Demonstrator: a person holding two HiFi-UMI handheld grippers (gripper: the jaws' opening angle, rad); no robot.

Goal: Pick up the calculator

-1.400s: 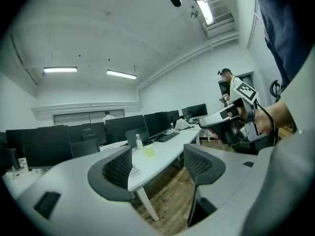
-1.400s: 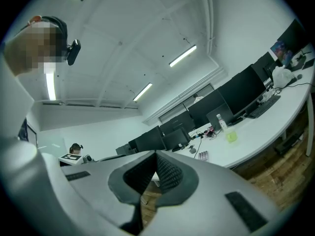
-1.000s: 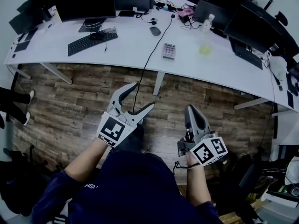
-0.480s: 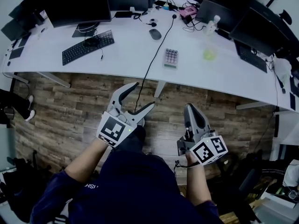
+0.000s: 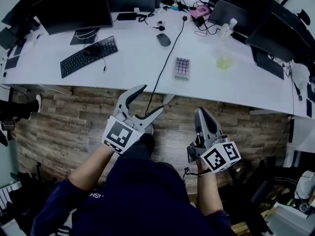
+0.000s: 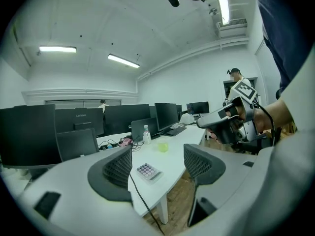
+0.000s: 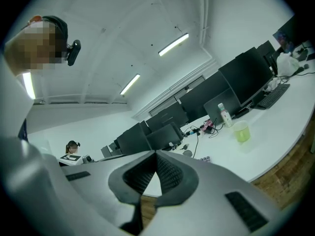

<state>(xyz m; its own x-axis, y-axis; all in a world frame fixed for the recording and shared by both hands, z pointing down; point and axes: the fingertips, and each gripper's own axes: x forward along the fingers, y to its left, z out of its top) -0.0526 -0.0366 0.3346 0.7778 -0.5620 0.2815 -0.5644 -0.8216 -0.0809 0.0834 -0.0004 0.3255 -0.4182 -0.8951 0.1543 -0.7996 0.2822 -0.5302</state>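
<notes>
The calculator (image 5: 182, 67), small and grey with rows of pale keys, lies flat on the white desk (image 5: 133, 68) near its front edge. It also shows between the left jaws in the left gripper view (image 6: 148, 171) and small in the right gripper view (image 7: 205, 159). My left gripper (image 5: 150, 100) is open and empty, held over the wooden floor short of the desk and pointed toward the calculator. My right gripper (image 5: 201, 112) is shut with nothing in it, lower right of the calculator and also short of the desk.
A black cable (image 5: 165, 58) runs across the desk past the calculator's left side and off the front edge. A keyboard (image 5: 88, 56), a mouse (image 5: 163, 39), a green cup (image 5: 224, 62), a bottle (image 5: 229, 24) and several monitors (image 5: 74, 9) stand on the desk.
The desk and calculator have slid lower in the head view, closer to the grippers. Both grippers keep the same pose, left open, right shut.
</notes>
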